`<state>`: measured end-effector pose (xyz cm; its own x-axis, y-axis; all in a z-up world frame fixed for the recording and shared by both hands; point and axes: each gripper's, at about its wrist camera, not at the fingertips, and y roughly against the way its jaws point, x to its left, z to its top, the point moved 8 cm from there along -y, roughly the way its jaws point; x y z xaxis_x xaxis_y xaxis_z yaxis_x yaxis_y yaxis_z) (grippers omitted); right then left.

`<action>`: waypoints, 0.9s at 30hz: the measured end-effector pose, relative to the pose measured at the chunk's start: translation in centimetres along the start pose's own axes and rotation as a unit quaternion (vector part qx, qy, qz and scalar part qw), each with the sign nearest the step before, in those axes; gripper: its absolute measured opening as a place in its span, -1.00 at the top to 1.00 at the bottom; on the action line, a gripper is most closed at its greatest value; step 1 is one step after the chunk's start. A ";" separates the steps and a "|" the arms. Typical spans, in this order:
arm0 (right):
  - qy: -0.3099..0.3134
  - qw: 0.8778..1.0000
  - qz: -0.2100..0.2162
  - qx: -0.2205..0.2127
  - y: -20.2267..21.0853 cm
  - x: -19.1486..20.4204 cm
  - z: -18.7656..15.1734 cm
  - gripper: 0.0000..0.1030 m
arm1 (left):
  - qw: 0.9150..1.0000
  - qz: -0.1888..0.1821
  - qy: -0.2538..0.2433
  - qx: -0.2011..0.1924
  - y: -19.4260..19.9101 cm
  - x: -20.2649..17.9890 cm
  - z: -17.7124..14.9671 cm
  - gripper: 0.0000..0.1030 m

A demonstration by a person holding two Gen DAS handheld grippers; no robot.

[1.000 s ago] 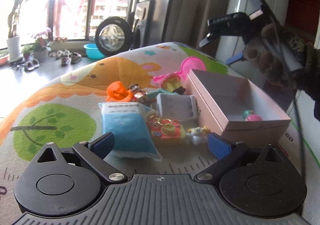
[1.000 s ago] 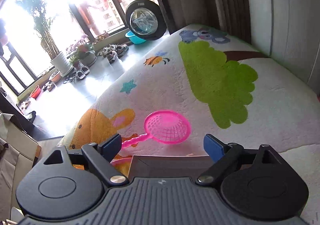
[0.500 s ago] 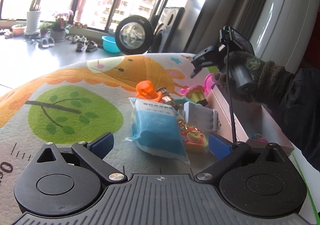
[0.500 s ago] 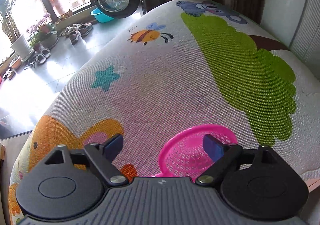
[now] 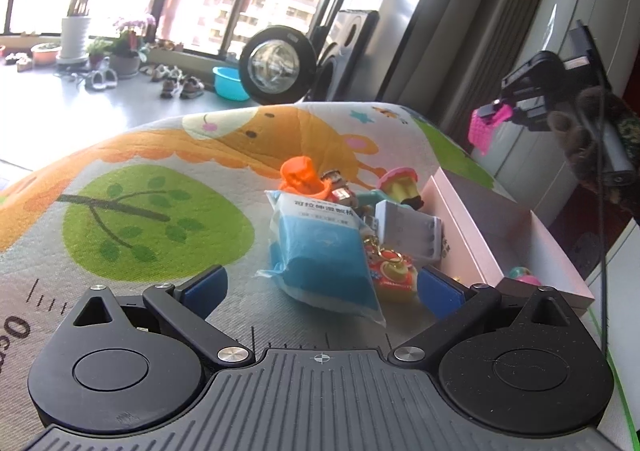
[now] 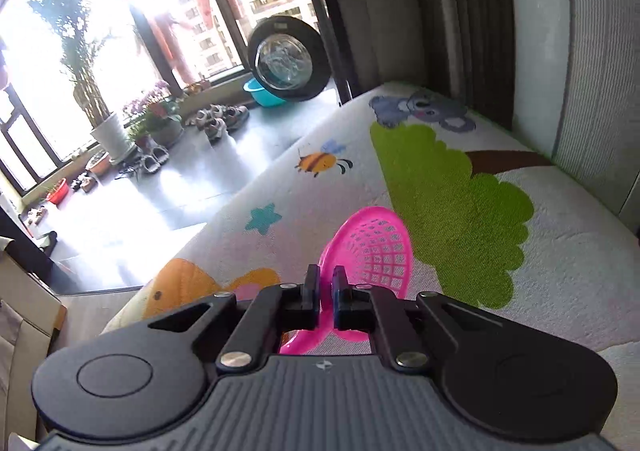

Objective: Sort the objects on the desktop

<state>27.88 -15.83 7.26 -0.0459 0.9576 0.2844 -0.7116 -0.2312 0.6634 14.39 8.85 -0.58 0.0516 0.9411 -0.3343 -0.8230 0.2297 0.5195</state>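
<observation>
My right gripper (image 6: 326,283) is shut on the rim of a pink toy net scoop (image 6: 372,247) and holds it in the air above the cartoon mat (image 6: 460,187). In the left wrist view the same right gripper (image 5: 498,113) hangs with the pink scoop (image 5: 486,129) up high, beyond the open pink box (image 5: 480,227). My left gripper (image 5: 320,287) stands open low over the mat, just short of a blue packet (image 5: 324,255). Around the packet lie an orange toy (image 5: 302,175), a red-gold charm (image 5: 392,271), a white case (image 5: 410,231) and a cupcake toy (image 5: 400,183).
A small pink-green ball (image 5: 522,275) lies inside the box. A gloved hand (image 5: 592,139) with a cable holds the right gripper at the far right. The mat's far edge drops to a floor with shoes (image 5: 180,85), a blue basin (image 5: 230,83) and a round mirror (image 5: 276,69).
My right gripper closed on the pink scoop and lifted it off the mat. The left gripper shifted a little early on and rolled, then stayed still.
</observation>
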 end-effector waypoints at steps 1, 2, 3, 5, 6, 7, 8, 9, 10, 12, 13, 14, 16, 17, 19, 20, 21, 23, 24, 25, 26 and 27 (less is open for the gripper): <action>0.013 1.000 0.009 -0.007 1.7 0.2 -0.2 0.90 | 1.000 -0.001 0.000 0.000 0.1 -0.1 0.0 -1.00; 0.031 0.999 0.014 -0.011 3.3 0.3 -0.6 0.90 | 1.000 -0.001 -0.001 0.001 0.2 -0.3 0.0 -1.00; 0.051 0.999 0.015 -0.013 4.8 0.5 -1.2 0.90 | 1.000 -0.001 -0.002 0.001 0.3 -0.4 -0.1 -1.00; 0.085 0.996 0.004 -0.014 6.3 0.4 -2.7 0.90 | 1.000 -0.003 -0.004 0.003 0.4 -0.8 -0.1 -1.00; 0.103 0.995 -0.004 -0.007 6.5 0.4 -3.7 0.89 | 1.000 -0.004 -0.006 0.005 0.4 -1.1 -0.1 -1.00; 0.119 0.993 -0.008 -0.002 6.4 0.4 -4.7 0.89 | 1.000 -0.006 -0.007 0.006 0.4 -1.4 -0.2 -1.00; 0.133 0.991 -0.012 -0.001 6.3 0.3 -5.4 0.89 | 1.000 -0.007 -0.010 0.008 0.5 -1.8 -0.2 -1.00; 0.150 0.988 -0.024 -0.006 6.2 0.3 -6.2 0.85 | 1.000 -0.008 -0.014 0.010 0.6 -2.2 -0.3 -1.00; 0.165 0.986 -0.036 -0.012 6.2 0.3 -6.8 0.77 | 1.000 -0.010 -0.020 0.011 0.8 -2.6 -0.4 -1.00; 0.184 0.981 -0.047 -0.026 6.5 0.4 -7.3 0.64 | 0.999 -0.008 -0.040 0.011 1.4 -3.3 -0.6 -1.00; 0.188 0.981 -0.043 -0.033 7.1 0.6 -7.7 0.53 | 0.999 -0.005 -0.050 0.009 1.8 -3.5 -0.7 -1.00; 0.189 0.981 -0.038 -0.036 7.5 0.7 -7.8 0.47 | 0.998 -0.001 -0.057 0.008 2.1 -3.5 -0.8 -1.00; 0.191 0.980 -0.035 -0.042 8.3 0.8 -8.1 0.22 | 0.998 0.010 -0.059 0.009 2.5 -3.1 -0.9 -1.00; 0.191 0.980 -0.035 -0.047 8.7 0.8 -8.2 0.18 | 0.998 0.015 -0.056 0.010 2.7 -2.9 -1.0 -1.00; 0.184 0.981 -0.030 -0.055 9.4 0.9 -8.8 0.13 | 0.998 0.022 -0.049 0.012 2.9 -2.3 -1.1 -1.00; 0.179 0.982 -0.021 -0.056 9.6 1.2 -9.3 0.11 | 0.999 0.025 -0.046 0.012 2.9 -2.1 -1.2 -1.00; 0.175 0.983 -0.002 -0.052 9.6 1.8 -10.1 0.02 | 0.998 0.030 -0.044 0.013 3.0 -1.9 -1.3 -1.00; 0.188 0.981 0.028 -0.043 9.3 3.9 -12.4 -0.05 | 0.998 0.045 -0.050 0.013 3.0 -1.7 -1.5 -1.00; 0.209 0.976 0.032 -0.042 9.0 5.0 -13.6 -0.05 | 0.997 0.056 -0.059 0.011 3.1 -1.6 -1.7 -1.00; 0.253 0.966 0.023 -0.051 8.4 6.8 -15.5 -0.05 | 0.995 0.070 -0.069 0.009 3.2 -1.4 -1.7 -1.00; 0.295 0.953 0.010 -0.062 7.8 8.2 -17.1 -0.05 | 0.994 0.081 -0.076 0.007 3.3 -1.2 -1.8 -1.00; 0.340 0.938 0.002 -0.070 7.2 9.8 -19.0 -0.02 | 0.993 0.090 -0.080 0.006 3.5 -0.9 -1.8 -1.00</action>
<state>8.99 -4.88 1.66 -0.4508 0.8562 -0.2524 -0.7934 -0.2548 0.5528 10.48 8.34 0.10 -0.0049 0.9944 -0.1060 -0.8206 0.0566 0.5687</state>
